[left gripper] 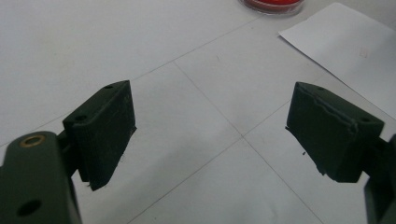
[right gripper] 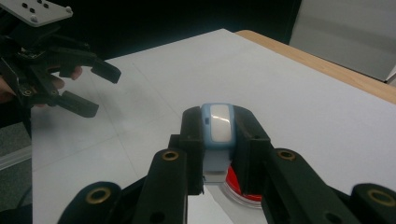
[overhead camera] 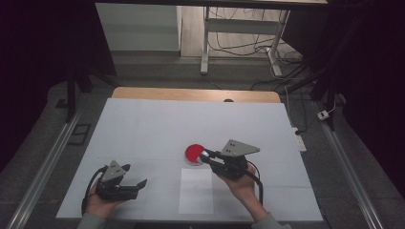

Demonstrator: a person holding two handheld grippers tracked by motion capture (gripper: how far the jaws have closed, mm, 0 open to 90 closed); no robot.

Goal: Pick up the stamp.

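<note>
The right tongs point(right gripper: 217, 140) pinch a small blue-and-white stamp point(right gripper: 218, 122) between their jaws, holding it directly over the round red ink pad point(overhead camera: 194, 153); its lower end is at the pad's red surface, though whether it touches is hard to tell. The ink pad is a shallow clear dish filled with red, sitting on the white tabletop point(overhead camera: 157, 124). Just in front of the pad lies a white paper sheet point(overhead camera: 196, 191). Well to the pad's left, the left tongs point(overhead camera: 135, 176) are spread wide and hold nothing.
</note>
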